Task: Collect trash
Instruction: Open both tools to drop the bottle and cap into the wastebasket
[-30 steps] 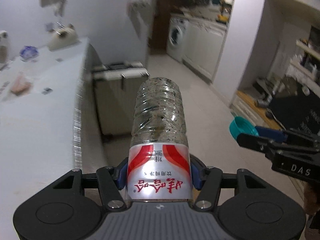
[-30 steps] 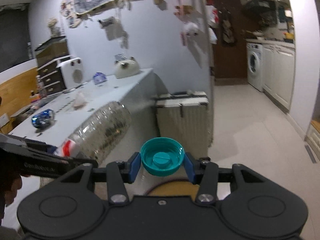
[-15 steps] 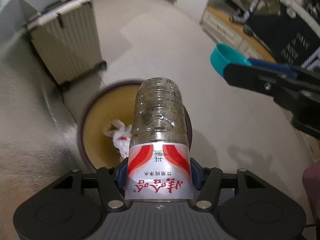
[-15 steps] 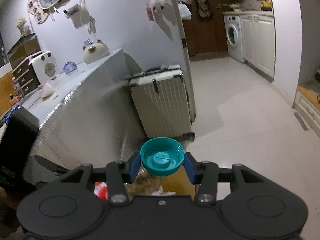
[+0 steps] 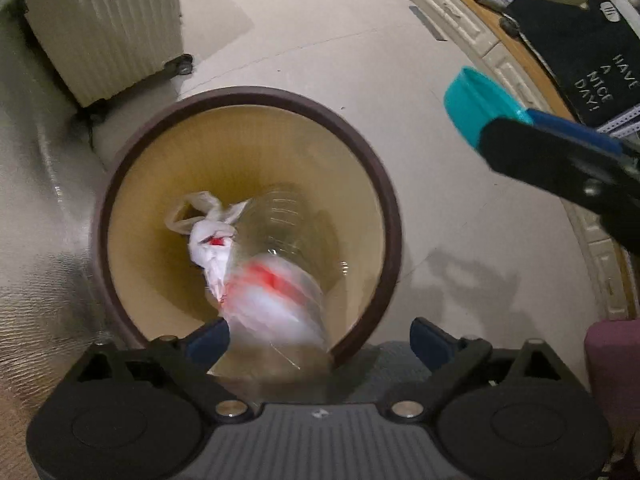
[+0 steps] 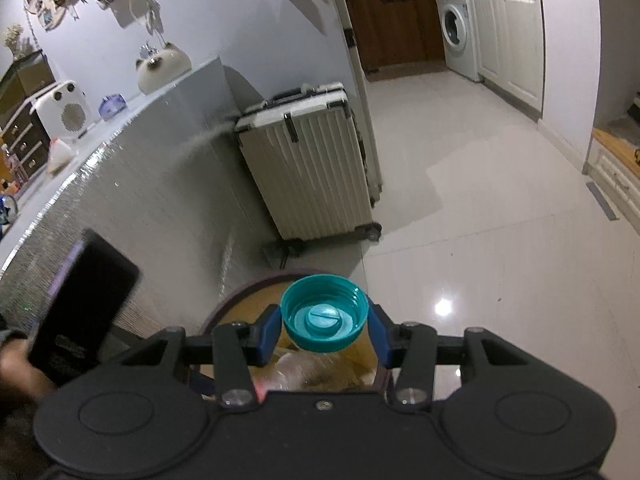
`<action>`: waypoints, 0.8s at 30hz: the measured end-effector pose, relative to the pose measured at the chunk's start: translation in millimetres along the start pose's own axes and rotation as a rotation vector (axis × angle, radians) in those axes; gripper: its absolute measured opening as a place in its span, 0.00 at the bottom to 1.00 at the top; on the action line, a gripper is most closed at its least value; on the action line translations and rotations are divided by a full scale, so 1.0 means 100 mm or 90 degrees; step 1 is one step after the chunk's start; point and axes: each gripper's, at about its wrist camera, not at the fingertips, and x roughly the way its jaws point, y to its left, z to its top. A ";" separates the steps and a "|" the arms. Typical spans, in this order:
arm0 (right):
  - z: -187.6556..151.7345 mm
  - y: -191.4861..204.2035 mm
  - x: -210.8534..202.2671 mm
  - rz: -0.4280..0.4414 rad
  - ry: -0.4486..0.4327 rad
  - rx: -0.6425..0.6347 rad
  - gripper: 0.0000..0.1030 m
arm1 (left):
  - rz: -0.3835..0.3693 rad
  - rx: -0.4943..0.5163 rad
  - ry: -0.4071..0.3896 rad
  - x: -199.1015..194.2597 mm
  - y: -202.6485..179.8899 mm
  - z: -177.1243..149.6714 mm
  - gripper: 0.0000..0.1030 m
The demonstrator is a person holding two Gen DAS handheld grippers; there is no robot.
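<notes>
A clear plastic bottle (image 5: 276, 284) with a red and white label is blurred, dropping into the round brown-rimmed bin (image 5: 384, 184). It lies beside a knotted white bag (image 5: 208, 236) in the bin. My left gripper (image 5: 320, 338) is open just above the bin's near rim. My right gripper (image 6: 324, 330) is shut on a teal bottle cap (image 6: 324, 314), held above the bin (image 6: 248, 300). The cap also shows in the left wrist view (image 5: 476, 106), to the right of the bin.
A cream ribbed suitcase (image 6: 308, 160) stands on the tiled floor beyond the bin, against a silver-covered counter (image 6: 132, 184). A dark mat (image 5: 580, 52) lies at the right. A washing machine (image 6: 456, 32) and cabinets stand far back.
My left gripper swung down over the bin, opened and let go of the bottle, which now falls into the bin. My right gripper came lower over the bin, still holding the cap.
</notes>
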 end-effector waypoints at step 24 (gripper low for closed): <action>-0.22 0.13 0.75 -0.032 0.164 -0.042 0.58 | 0.095 -0.120 -0.061 -0.37 0.26 -0.36 1.00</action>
